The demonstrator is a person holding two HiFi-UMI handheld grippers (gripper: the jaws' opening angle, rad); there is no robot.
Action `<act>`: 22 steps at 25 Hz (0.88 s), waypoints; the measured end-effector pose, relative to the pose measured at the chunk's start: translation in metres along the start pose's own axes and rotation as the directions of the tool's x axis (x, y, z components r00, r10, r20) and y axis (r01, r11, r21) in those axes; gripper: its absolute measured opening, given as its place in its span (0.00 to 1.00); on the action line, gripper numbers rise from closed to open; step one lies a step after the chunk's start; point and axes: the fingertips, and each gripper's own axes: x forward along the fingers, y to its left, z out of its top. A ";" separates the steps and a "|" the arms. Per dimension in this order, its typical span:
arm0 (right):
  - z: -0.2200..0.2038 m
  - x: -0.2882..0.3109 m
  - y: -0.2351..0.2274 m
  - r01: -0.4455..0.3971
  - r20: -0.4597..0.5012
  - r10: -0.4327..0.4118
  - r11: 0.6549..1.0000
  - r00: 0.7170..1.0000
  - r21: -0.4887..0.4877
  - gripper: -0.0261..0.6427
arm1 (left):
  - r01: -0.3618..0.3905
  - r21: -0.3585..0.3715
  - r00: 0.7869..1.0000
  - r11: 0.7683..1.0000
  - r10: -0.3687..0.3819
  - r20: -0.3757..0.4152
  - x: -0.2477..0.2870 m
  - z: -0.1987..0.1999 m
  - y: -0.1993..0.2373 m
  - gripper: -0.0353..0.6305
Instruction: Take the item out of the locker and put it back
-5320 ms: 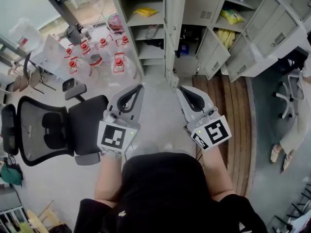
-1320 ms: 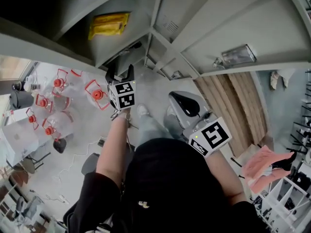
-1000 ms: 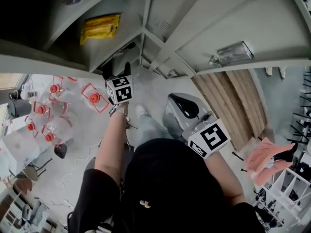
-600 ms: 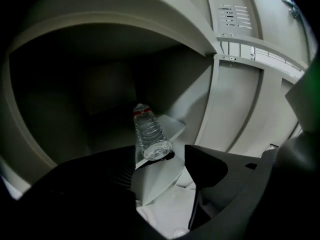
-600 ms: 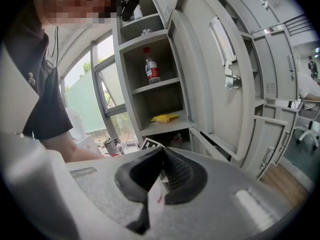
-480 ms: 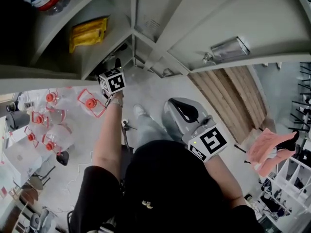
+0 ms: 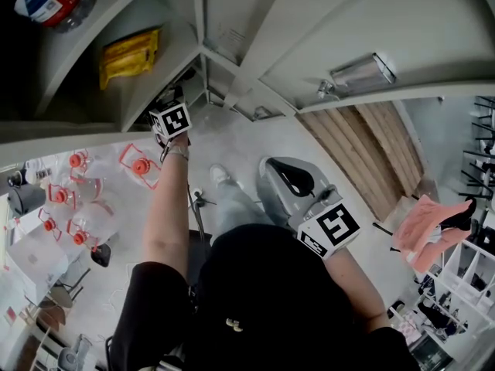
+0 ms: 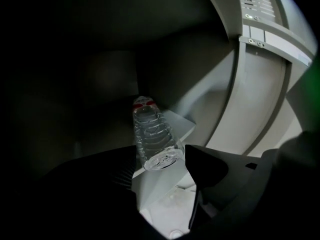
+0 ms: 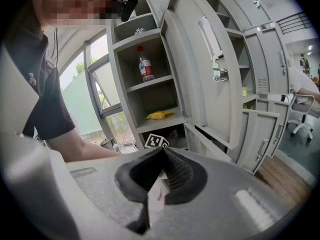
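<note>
Left gripper (image 7: 172, 99) has been pushed further toward the locker (image 7: 255, 29) than a second ago. Its marker cube (image 7: 172, 120) is now seen at the mouth of the compartment under the shelf with the yellow packet (image 7: 128, 52). Its jaws have just been opening and are spread wide.

In the left gripper view a clear bottle (image 8: 150, 134) is seen lying on its side on a pale shelf (image 8: 175, 126) in the dark compartment, base toward the gripper, red-labelled end deeper in. The base is framed by the gap between the jaw tips; no pad is pressed on it.

Right gripper (image 7: 274, 165) is held low in front of the person (image 7: 263, 300), well apart from the locker, jaws brought together at the tips. A small white tab (image 9: 157, 196) with a red mark is seen low between them; what it is cannot be told.
</note>
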 end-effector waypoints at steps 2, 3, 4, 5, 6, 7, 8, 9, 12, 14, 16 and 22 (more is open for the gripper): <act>-0.001 -0.001 0.000 0.001 -0.001 -0.001 1.000 1.000 0.004 0.03 | -0.001 -0.018 1.000 1.000 0.001 -0.001 0.001 -0.001 0.001 0.51; -0.002 -0.001 0.000 0.001 -0.001 -0.001 1.000 1.000 0.005 0.03 | -0.002 -0.020 1.000 1.000 0.002 -0.003 0.001 -0.002 0.001 0.50; -0.002 -0.002 0.000 0.000 -0.001 0.000 1.000 1.000 0.005 0.03 | -0.003 -0.019 1.000 1.000 0.003 -0.004 0.000 -0.003 0.001 0.49; -0.002 -0.002 0.000 0.000 0.000 0.000 1.000 1.000 0.005 0.03 | -0.006 -0.018 1.000 1.000 0.005 -0.005 -0.001 -0.004 0.001 0.49; -0.002 -0.002 0.000 -0.001 0.000 0.001 1.000 1.000 0.005 0.03 | -0.009 -0.018 1.000 1.000 0.008 -0.007 -0.002 -0.005 0.000 0.49; -0.002 -0.003 0.000 -0.001 0.000 0.001 1.000 1.000 0.005 0.03 | -0.011 -0.021 1.000 1.000 0.011 -0.010 -0.004 -0.006 0.000 0.49; -0.002 -0.003 0.000 -0.002 0.000 0.002 1.000 1.000 0.006 0.03 | -0.012 -0.025 1.000 1.000 0.011 -0.012 -0.006 -0.008 -0.001 0.49; -0.002 -0.003 0.001 -0.004 0.000 0.004 1.000 1.000 0.005 0.03 | -0.010 -0.028 1.000 1.000 0.010 -0.012 -0.008 -0.011 -0.002 0.49; -0.004 -0.004 0.001 -0.007 -0.001 0.007 1.000 1.000 0.006 0.03 | 0.017 -0.046 1.000 0.999 -0.017 -0.005 -0.008 -0.022 -0.011 0.49; -0.004 -0.004 0.002 -0.008 -0.003 0.008 1.000 1.000 0.007 0.03 | 0.038 -0.061 0.999 0.997 -0.038 0.001 -0.006 -0.029 -0.016 0.49; -0.004 -0.004 0.002 -0.010 -0.002 0.010 1.000 1.000 0.006 0.03 | 0.056 -0.070 0.998 0.996 -0.057 -0.001 -0.004 -0.034 -0.020 0.49; -0.005 -0.005 0.001 -0.012 -0.003 0.012 1.000 1.000 0.007 0.03 | 0.021 -0.035 1.000 0.999 -0.021 -0.010 -0.011 -0.023 -0.012 0.52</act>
